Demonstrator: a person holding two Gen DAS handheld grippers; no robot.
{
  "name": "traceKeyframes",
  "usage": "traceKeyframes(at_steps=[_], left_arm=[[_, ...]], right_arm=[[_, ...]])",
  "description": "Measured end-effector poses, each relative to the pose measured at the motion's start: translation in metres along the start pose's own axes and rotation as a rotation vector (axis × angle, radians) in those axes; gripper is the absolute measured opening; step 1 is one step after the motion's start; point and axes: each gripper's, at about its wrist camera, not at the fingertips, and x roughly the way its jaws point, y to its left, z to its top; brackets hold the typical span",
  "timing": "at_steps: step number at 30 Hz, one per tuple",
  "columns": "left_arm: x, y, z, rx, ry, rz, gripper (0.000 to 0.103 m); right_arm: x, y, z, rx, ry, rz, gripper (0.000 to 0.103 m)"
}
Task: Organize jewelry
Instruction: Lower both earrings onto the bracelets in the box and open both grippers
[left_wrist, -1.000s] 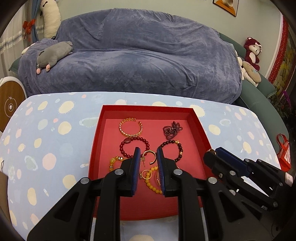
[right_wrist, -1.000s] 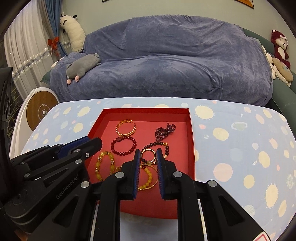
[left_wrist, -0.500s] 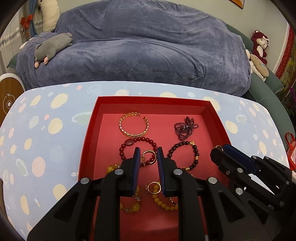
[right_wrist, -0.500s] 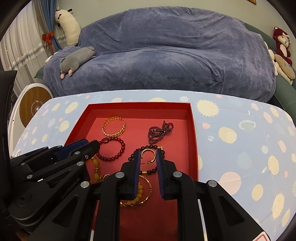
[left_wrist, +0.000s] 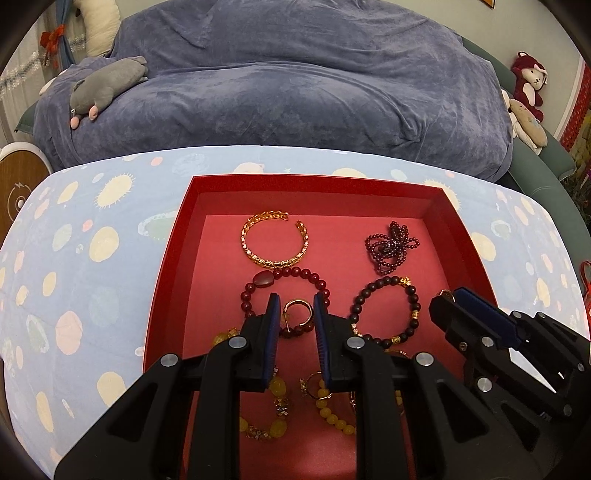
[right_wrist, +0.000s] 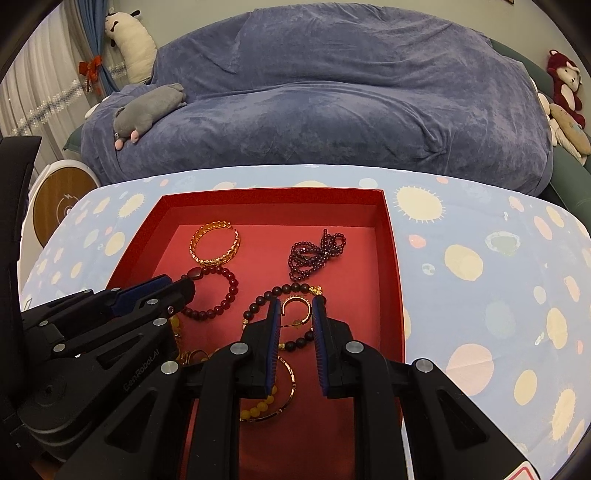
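Behind the patterned surface (left_wrist: 74, 280) a sofa under a blue throw (left_wrist: 295, 92) fills the room, and on the cloth sits the red tray (left_wrist: 170, 266) that holds all the jewelry. The left tool (left_wrist: 295, 306) hangs low over the tray's middle with its jaws a narrow gap apart and nothing pinched; a small gold ring (left_wrist: 297, 312) shows in that gap, lying inside the loop of the red bracelet (left_wrist: 291, 275). The right tool (right_wrist: 294, 308) hangs just to its right, jaws likewise a little apart and empty, framing a gold hoop (right_wrist: 295, 310) that lies within the dark bracelet (right_wrist: 266, 297). A gold bangle (left_wrist: 275, 240) and a knotted garnet strand (left_wrist: 391, 245) lie farther back, well clear; yellow beads (left_wrist: 332, 413) sit under the left tool. The step looks like a pick of these small gold pieces. To do it well, each tool should come straight down so one pad lands inside the ring and one outside, or both across its band, without catching the bead loop around it. Closing slowly matters, since thin metal on a flat floor tends to skate sideways. Lifting one piece at a time would keep the two tools from crowding each other.
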Motion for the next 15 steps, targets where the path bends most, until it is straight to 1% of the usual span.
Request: traceKeyframes(at_steps=[4,9,11,15], left_arm=[[0.0020,-0.0007,-0.0015,-0.003,0.005,0.003,0.019],[0.0016,-0.0018,-0.0026,-0.005,0.005,0.015,0.029],[0.0004,-0.0027,-0.0027,-0.005,-0.001,0.023,0.037],[-0.0039,-0.0027,-0.0029,-0.009,-0.007,0.034,0.041]], right_arm=[[0.0011,-0.0007,-0.0014,0.002,0.000,-0.009,0.017],[0.0036,-0.0027,-0.0018,0.002,0.001,-0.014,0.018],[0.0027,-0.0027,-0.0018,0.001,0.000,-0.017,0.019],[-0.0007,-0.0017,-0.0018,0.003,-0.003,-0.020,0.020]])
